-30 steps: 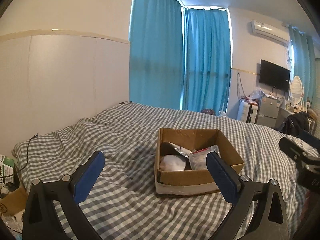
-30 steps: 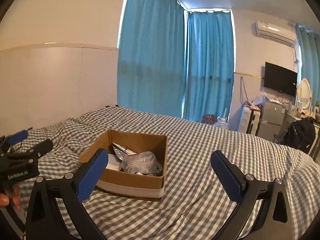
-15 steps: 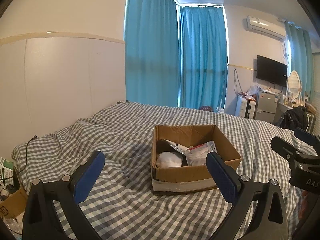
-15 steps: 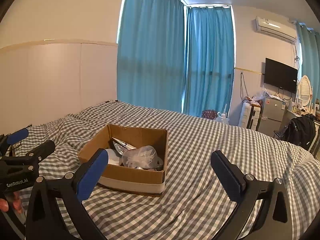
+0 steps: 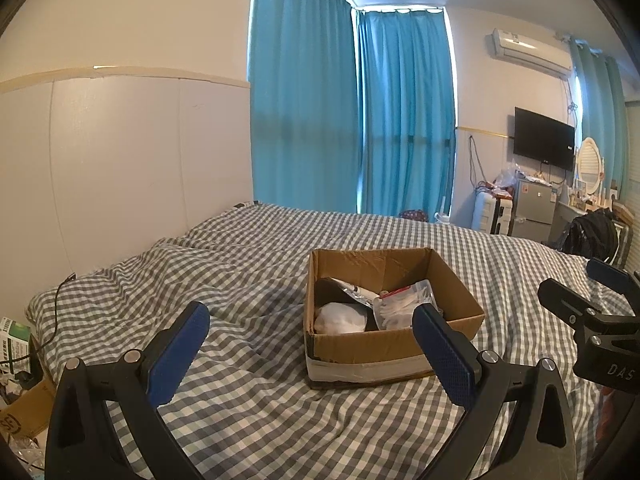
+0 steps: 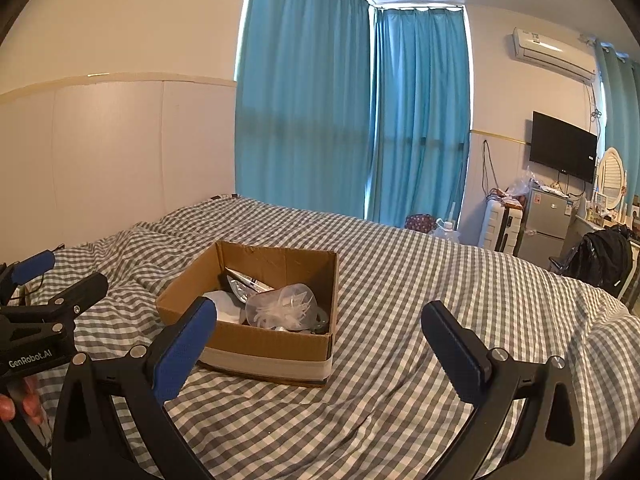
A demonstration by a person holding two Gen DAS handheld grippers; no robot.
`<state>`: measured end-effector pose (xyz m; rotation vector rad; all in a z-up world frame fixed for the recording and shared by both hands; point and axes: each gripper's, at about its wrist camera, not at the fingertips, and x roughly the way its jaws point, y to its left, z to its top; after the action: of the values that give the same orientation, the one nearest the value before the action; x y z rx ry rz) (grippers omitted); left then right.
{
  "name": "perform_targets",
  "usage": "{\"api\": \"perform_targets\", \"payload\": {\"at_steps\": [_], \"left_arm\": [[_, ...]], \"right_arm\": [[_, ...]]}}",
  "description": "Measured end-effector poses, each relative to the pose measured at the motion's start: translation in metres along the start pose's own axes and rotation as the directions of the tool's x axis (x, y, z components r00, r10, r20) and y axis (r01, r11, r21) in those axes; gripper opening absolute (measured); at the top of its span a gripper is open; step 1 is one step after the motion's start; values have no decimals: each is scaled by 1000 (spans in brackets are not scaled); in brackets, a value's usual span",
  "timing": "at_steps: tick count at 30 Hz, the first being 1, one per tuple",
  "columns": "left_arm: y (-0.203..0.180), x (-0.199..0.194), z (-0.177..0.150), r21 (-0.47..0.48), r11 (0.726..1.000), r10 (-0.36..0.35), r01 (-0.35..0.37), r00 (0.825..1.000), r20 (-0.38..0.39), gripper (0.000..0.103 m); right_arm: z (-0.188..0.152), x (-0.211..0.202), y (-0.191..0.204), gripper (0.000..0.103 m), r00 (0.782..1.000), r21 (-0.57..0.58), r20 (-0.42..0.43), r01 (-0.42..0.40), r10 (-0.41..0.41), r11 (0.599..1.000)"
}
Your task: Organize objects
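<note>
Both your left gripper (image 5: 310, 354) and right gripper (image 6: 320, 350) hang empty, fingers spread wide, above the bed (image 5: 248, 280) near the cardboard box (image 5: 394, 344).

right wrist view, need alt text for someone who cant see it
An open cardboard box holding plastic bags sits on a grey checked bed, ahead of the open, empty right gripper. The left gripper, also open, shows at the left edge; blue curtains hang behind.
</note>
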<state>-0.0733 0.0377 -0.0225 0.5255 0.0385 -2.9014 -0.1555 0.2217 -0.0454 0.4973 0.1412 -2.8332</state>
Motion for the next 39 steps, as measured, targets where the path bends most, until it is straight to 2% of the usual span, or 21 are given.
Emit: {"api": "perform_targets", "payload": {"at_steps": [19, 39], "left_arm": [[-2, 0, 4, 20, 1000, 2, -2, 1000, 8, 103], [-2, 3, 2, 24, 1000, 9, -9, 1000, -20, 103]], "right_arm": [[-3, 4, 2, 103, 1000, 1, -17, 2, -2, 1000], [-5, 5, 4, 103, 1000, -10, -25, 11, -11, 1000]]}}
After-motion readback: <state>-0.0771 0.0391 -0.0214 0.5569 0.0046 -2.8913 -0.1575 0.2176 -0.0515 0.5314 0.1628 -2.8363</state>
